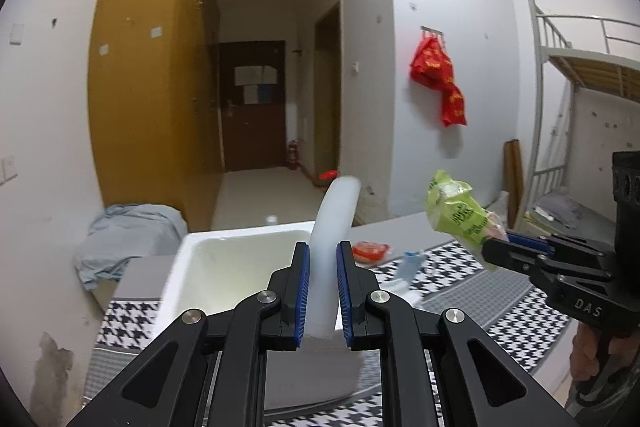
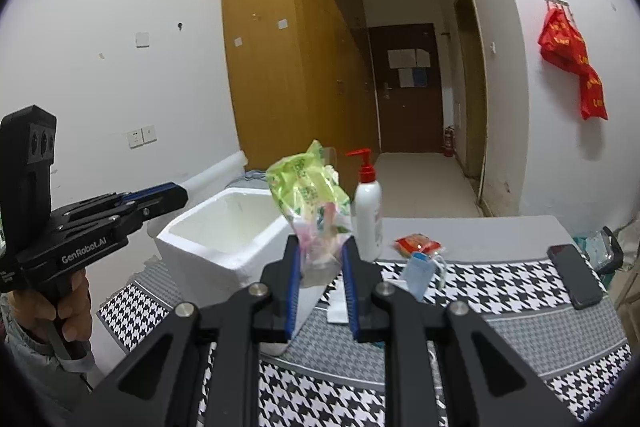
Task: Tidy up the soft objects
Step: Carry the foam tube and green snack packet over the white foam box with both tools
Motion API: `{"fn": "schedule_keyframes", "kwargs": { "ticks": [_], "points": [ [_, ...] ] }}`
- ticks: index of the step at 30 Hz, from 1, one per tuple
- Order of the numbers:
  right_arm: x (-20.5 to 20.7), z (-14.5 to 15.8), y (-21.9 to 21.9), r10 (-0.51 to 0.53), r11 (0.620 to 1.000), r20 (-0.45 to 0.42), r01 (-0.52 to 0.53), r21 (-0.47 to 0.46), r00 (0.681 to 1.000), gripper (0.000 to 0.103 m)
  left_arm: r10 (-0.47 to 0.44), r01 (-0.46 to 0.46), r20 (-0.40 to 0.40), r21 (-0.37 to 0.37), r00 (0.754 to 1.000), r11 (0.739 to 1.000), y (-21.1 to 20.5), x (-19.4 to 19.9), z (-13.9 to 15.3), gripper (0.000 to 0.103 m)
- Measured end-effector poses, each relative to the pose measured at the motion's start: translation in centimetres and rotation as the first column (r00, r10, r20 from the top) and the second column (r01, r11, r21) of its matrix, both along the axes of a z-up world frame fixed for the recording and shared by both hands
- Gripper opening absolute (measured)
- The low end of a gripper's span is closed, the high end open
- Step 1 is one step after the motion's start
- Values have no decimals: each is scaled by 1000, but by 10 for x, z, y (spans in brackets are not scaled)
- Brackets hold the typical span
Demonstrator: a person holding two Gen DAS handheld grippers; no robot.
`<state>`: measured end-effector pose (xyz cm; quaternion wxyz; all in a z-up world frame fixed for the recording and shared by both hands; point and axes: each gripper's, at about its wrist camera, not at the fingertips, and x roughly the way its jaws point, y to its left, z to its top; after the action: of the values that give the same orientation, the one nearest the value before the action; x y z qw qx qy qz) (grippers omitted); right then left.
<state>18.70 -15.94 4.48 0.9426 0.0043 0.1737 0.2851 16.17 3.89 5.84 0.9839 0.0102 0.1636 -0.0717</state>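
My left gripper (image 1: 323, 251) is shut on a white foam strip (image 1: 336, 211) that curves up and to the right from its blue pads. Below it stands an open white foam box (image 1: 240, 233) on the houndstooth cloth. My right gripper (image 2: 321, 245) is shut on the clear lower end of a green plastic packet (image 2: 304, 187), held in the air to the right of the box (image 2: 192, 227). In the left wrist view the right gripper (image 1: 496, 247) comes in from the right with the green packet (image 1: 456, 211). In the right wrist view the left gripper (image 2: 180, 191) is at the left, with the foam strip (image 2: 216, 169) sticking out beyond it.
A white pump bottle (image 2: 368, 215) with a red top stands beside the box. A red packet (image 2: 418, 243), a blue packet (image 2: 420, 271) and a dark phone (image 2: 576, 275) lie on the cloth. A grey cloth heap (image 1: 128, 231) sits left of the table, a bunk bed (image 1: 580, 67) at the right.
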Motion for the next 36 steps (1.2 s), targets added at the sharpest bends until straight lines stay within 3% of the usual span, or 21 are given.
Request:
{"fn": "schedule_keyframes", "kwargs": {
  "ticks": [16, 19, 20, 21, 23, 24, 28, 36],
  "points": [
    [0, 2, 36, 56, 998, 0, -56, -18, 998, 23, 71, -71, -77, 3, 995, 997, 36, 29, -13, 19],
    [5, 1, 40, 51, 998, -8, -51, -23, 999, 23, 81, -81, -81, 7, 993, 997, 40, 33, -17, 28],
    [7, 2, 42, 49, 998, -8, -49, -25, 999, 23, 98, -97, -75, 13, 992, 995, 41, 33, -18, 37],
    [7, 3, 43, 48, 998, -8, -48, -27, 999, 23, 111, -110, -70, 16, 991, 994, 43, 33, -19, 57],
    [10, 3, 46, 44, 999, -10, -45, -27, 999, 23, 121, -121, -51, 14, 991, 993, 47, 29, -18, 85],
    [11, 3, 46, 43, 999, -12, -44, -27, 999, 23, 134, -134, -38, 11, 990, 991, 49, 26, -18, 90],
    [16, 2, 53, 44, 999, -21, -44, -32, 999, 23, 165, -165, -8, 18, 986, 986, 53, 19, -15, 102],
    [24, 2, 69, 60, 997, -37, -62, -46, 997, 23, 212, -212, 10, 21, 977, 977, 67, 11, -11, 102]
  ]
}}
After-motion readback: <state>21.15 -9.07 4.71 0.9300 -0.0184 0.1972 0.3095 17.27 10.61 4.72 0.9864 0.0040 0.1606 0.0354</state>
